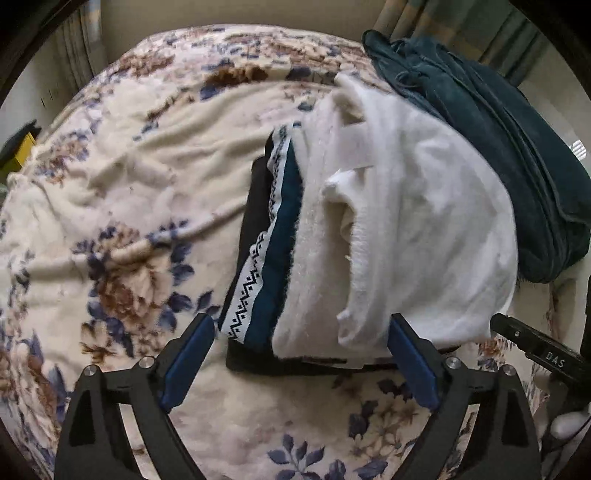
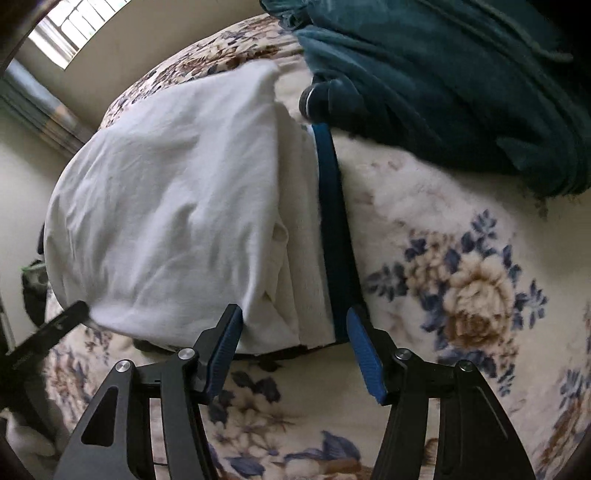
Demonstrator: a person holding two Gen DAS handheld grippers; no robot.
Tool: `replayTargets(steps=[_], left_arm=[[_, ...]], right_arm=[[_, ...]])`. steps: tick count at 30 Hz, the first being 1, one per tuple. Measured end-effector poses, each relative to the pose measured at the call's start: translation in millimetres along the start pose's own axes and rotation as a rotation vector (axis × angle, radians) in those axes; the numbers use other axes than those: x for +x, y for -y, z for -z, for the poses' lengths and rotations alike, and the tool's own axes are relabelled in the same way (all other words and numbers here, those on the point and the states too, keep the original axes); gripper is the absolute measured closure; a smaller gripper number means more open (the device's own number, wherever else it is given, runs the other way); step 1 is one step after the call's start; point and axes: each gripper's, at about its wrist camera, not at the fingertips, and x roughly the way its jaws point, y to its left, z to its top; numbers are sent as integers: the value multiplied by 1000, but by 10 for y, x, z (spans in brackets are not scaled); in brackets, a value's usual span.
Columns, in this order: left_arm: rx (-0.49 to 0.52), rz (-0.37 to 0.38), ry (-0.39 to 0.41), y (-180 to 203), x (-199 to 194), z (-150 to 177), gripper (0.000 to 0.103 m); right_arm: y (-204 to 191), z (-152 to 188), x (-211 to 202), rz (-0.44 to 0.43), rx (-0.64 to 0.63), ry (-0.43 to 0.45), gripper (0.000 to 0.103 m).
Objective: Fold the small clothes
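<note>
Nearest, the left gripper (image 1: 299, 332) had its jaws spread wide and held nothing; its blue pads (image 1: 410, 360) flanked the near edge of the clothes stack without gripping it. Likewise the right gripper (image 2: 293, 325) stood wide open and empty, one pad (image 2: 364, 349) just beside the stack's near end. Each view caught a black part of the other gripper at its edge.

Beyond the jaws lay one stack on the bed's floral blanket (image 1: 122, 192): a folded white garment (image 1: 413, 221) on top, a teal garment (image 1: 284, 236) beneath it, and dark fabric (image 1: 255, 206) at the bottom. Only the left wrist view showed the teal garment's white zigzag-patterned band (image 1: 251, 280); the right wrist view showed that garment merely as a dark blue strip (image 2: 334, 229) beside the white one (image 2: 166, 206).

Farther off, one crumpled dark green garment (image 1: 491, 136) lay heaped behind the stack. A window (image 2: 70, 29) appeared only in the right wrist view.
</note>
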Motion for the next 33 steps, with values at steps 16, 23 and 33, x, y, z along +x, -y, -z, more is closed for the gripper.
replayTargets(steps=[16,23,33], left_arm=[[120,-210,205,538,-1705,443,7],[120,-183,256,675,-2728,785,7],[156,-166,329,851,-4046,1295,7]], right_arm=[[-615,637,-2114,255,-52,278,0],[-791,1089,-3278,264,-61,347,0],[-1145,1965,-4905,280,-127,477,0]])
